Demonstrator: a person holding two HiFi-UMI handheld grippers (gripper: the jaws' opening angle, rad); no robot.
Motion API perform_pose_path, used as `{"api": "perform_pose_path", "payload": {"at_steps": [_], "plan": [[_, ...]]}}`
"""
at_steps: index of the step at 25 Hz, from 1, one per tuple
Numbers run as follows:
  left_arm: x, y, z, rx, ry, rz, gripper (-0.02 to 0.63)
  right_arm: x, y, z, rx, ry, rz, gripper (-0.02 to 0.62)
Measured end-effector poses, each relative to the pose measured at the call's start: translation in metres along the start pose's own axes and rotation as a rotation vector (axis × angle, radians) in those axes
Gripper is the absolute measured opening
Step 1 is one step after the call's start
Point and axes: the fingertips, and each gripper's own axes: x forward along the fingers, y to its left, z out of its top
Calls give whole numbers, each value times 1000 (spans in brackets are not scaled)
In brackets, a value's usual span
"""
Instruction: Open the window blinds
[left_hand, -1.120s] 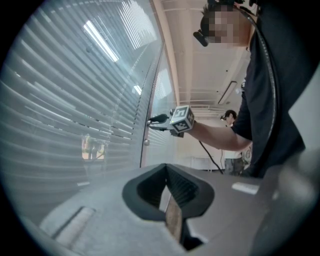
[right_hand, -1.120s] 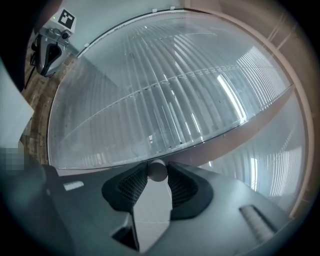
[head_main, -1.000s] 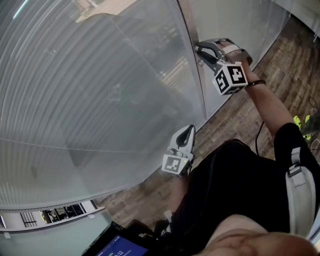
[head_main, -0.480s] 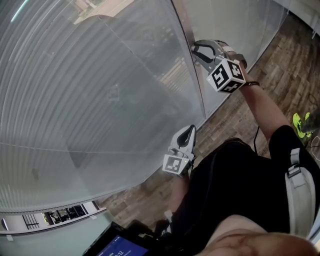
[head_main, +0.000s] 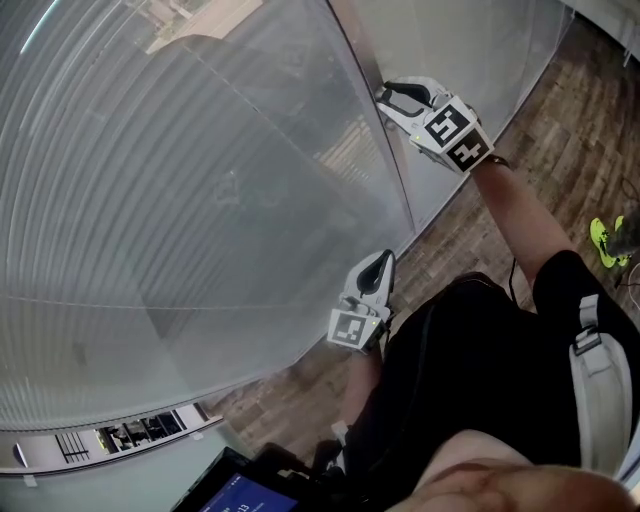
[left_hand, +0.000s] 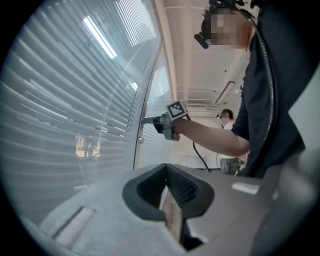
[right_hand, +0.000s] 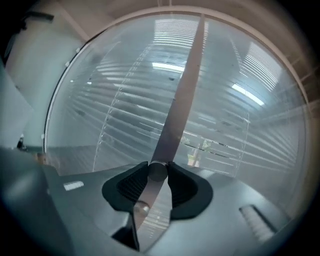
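Note:
Closed slatted blinds (head_main: 200, 200) sit behind a glass pane beside a grey upright frame post (head_main: 388, 160). My right gripper (head_main: 385, 97) reaches level to that post. In the right gripper view its pads are shut on a small round knob (right_hand: 157, 171) on the post (right_hand: 182, 100), with the slats (right_hand: 125, 110) behind. The left gripper view shows the same gripper (left_hand: 150, 120) at the post from the side. My left gripper (head_main: 378, 262) hangs lower near the glass, apart from the knob, jaws together (left_hand: 167, 192) with nothing in them.
A second small knob (right_hand: 142, 207) sits on the post just below the held one. Wood floor (head_main: 560, 110) runs along the glass wall. A dark screen (head_main: 240, 490) lies at the bottom, and a yellow-green shoe (head_main: 603, 240) at the right edge.
My right gripper has rolled about its own line while staying on the knob, so its marker cube now shows a different face. The left gripper has stayed where it was.

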Motion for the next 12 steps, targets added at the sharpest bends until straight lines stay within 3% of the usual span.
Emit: {"api": "perform_pose_path", "payload": {"at_steps": [9, 12], "plan": [[2, 2, 4, -6, 4, -16, -2, 8, -8, -1, 353, -66, 56, 129], [4, 1, 5, 0, -2, -22, -2, 8, -9, -1, 425, -79, 67, 128]]}}
